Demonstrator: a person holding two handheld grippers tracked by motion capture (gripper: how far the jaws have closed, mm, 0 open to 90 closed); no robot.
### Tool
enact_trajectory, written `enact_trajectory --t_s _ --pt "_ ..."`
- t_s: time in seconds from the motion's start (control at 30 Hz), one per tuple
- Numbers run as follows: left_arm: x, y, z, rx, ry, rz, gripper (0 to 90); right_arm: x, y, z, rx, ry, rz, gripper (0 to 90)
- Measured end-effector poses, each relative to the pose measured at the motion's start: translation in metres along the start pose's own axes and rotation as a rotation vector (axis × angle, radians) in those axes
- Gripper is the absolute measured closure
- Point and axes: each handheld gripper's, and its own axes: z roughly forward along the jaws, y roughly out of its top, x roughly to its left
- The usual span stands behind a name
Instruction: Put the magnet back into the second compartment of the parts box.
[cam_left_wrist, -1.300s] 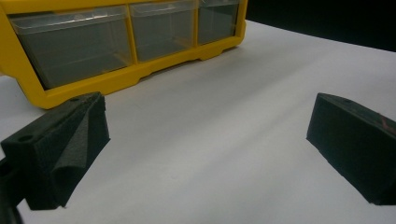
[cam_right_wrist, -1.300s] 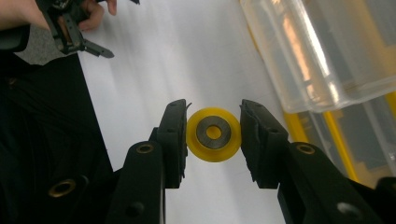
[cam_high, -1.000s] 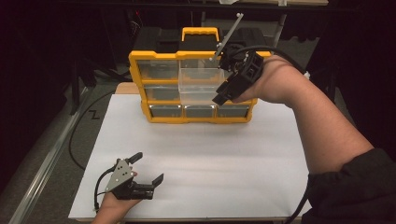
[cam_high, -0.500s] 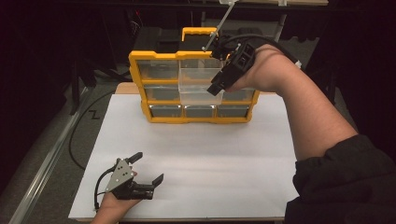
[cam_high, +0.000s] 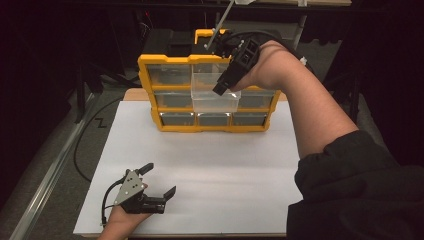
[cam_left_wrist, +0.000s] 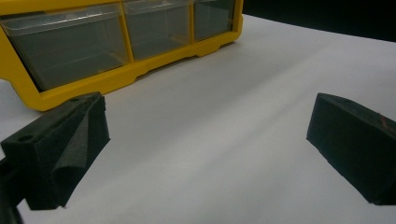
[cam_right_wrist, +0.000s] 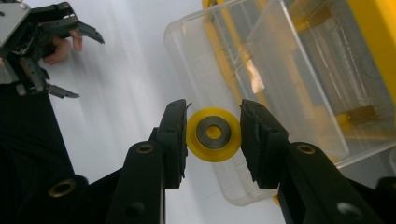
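Step in hand, as I judge it: drop the wheel into the pulled-out drawer of the yellow cabinet. Best to centre over the drawer mouth before releasing. My right gripper is clamped on the wheel, pads on its rim either side, above the drawer. Left gripper rests open on the table, holding nothing.

black jaws (foam-padded); dark sleeve

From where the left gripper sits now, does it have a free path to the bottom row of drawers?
Probably yes. The left gripper rests open near the table's front edge, and bare white tabletop lies between it and the bottom drawers of the yellow organizer.
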Motion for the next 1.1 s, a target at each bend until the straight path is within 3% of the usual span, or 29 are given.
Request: enact_trajectory --t_s 0.33,0.6,1.1 --pt "0.001 0.0 -0.004 -0.008 -0.006 -0.007 0.1 -0.019 0.006 0.007 0.024 -0.029 0.029 64.1" --pt "0.0 0.0 -0.003 -0.012 -0.012 -0.01 0.1 -0.023 0.004 0.013 0.062 -0.047 0.03 64.0" --pt "-0.001 0.0 -0.008 -0.022 -0.026 -0.013 0.1 -0.03 -0.001 0.022 0.067 -0.018 0.055 63.8"
